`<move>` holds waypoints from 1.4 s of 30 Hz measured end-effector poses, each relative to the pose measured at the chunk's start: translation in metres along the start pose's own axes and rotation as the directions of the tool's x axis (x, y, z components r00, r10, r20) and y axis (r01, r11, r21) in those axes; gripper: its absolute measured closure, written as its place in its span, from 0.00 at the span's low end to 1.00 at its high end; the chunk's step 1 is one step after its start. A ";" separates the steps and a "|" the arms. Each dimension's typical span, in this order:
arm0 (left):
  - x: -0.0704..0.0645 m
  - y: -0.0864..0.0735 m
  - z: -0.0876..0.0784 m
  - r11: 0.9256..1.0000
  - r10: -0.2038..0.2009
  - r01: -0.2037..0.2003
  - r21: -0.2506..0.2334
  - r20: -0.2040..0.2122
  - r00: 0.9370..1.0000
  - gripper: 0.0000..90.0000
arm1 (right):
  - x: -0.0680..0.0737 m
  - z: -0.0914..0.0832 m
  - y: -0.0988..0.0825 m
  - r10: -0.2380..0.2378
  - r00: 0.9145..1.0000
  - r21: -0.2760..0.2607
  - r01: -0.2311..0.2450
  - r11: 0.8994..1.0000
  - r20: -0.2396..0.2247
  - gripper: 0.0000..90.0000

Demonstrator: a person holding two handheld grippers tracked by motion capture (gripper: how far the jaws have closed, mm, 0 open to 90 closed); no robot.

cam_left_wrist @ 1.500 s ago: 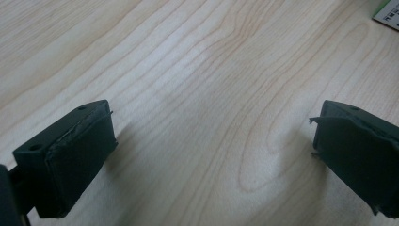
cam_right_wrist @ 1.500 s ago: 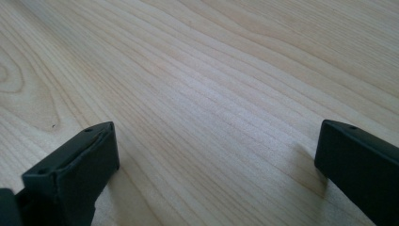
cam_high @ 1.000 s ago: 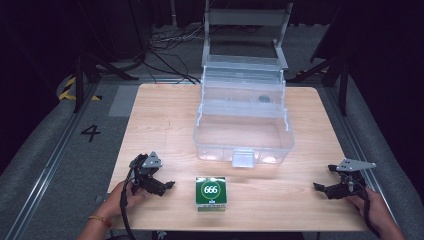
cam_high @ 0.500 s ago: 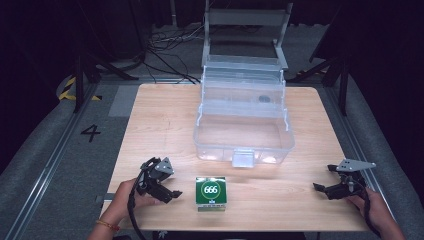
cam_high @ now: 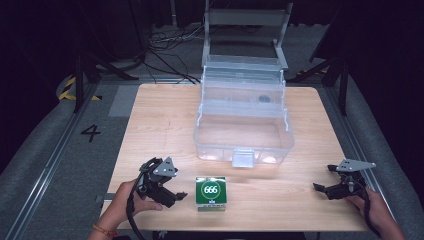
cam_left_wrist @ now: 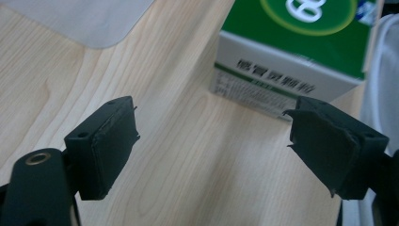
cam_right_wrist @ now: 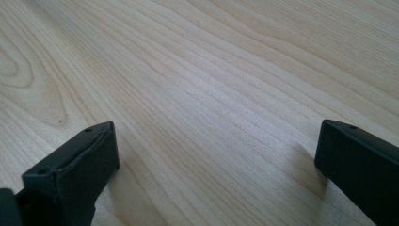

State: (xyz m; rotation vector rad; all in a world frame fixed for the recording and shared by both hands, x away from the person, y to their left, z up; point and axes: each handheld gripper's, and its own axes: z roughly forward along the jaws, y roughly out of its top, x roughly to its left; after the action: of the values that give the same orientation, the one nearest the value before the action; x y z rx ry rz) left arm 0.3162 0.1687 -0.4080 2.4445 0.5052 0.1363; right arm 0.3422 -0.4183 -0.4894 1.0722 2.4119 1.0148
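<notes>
Green box [cam_high: 210, 193] marked "666" lay flat on the wooden table [cam_high: 160, 120], near the table's front edge and just in front of the latch of the clear plastic toolbox [cam_high: 243, 125]. A strip of bare wood separated the box from the toolbox front wall. Bare tabletop lay open to both sides of the box, wider on its right, and a narrow margin remained between the box and the front edge.

Left gripper [cam_high: 175, 196] sat just left of the box, jaw tips pointing at its left side, apart from it with a small gap. In the left gripper view the box [cam_left_wrist: 301, 47] lay ahead of the jaws and toward the right-hand one, with nothing between the pads. Its jaws had just been closing from full spread, then eased slightly apart again; they stood wide and empty.

Right gripper [cam_high: 322, 189] rested well to the right of the box, near the table's right front corner, jaws wide apart and empty over bare wood [cam_right_wrist: 211, 94].

Toolbox lid stood raised behind the box, trays fanned open.
</notes>
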 end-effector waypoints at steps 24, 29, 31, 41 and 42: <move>-0.024 0.048 0.029 0.985 0.152 -0.159 0.070 0.099 0.983 0.13 | 0.000 0.000 0.000 0.000 1.000 0.000 0.000 1.000 0.000 0.01; -0.025 0.055 0.038 0.980 0.167 -0.178 0.093 0.115 0.979 0.11 | 0.000 0.000 0.000 0.001 1.000 -0.001 -0.001 1.000 0.001 0.01; -0.025 0.059 0.041 0.977 0.175 -0.188 0.102 0.124 0.977 0.10 | 0.000 0.000 0.000 0.000 1.000 -0.001 0.000 1.000 0.001 0.01; -0.026 0.077 0.065 0.952 0.212 -0.247 0.183 0.191 0.958 0.12 | 0.000 0.000 0.000 0.000 1.000 0.000 0.000 1.000 0.000 0.01; -0.027 0.078 0.067 0.949 0.214 -0.251 0.191 0.195 0.957 0.13 | 0.000 0.000 0.000 -0.001 1.000 0.000 0.001 1.000 0.000 0.01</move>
State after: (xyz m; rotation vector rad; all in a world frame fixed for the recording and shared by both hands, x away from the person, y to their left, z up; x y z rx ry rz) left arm 0.3312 0.0641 -0.4134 2.6911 0.1582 -0.0337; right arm 0.3422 -0.4183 -0.4894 1.0713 2.4122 1.0150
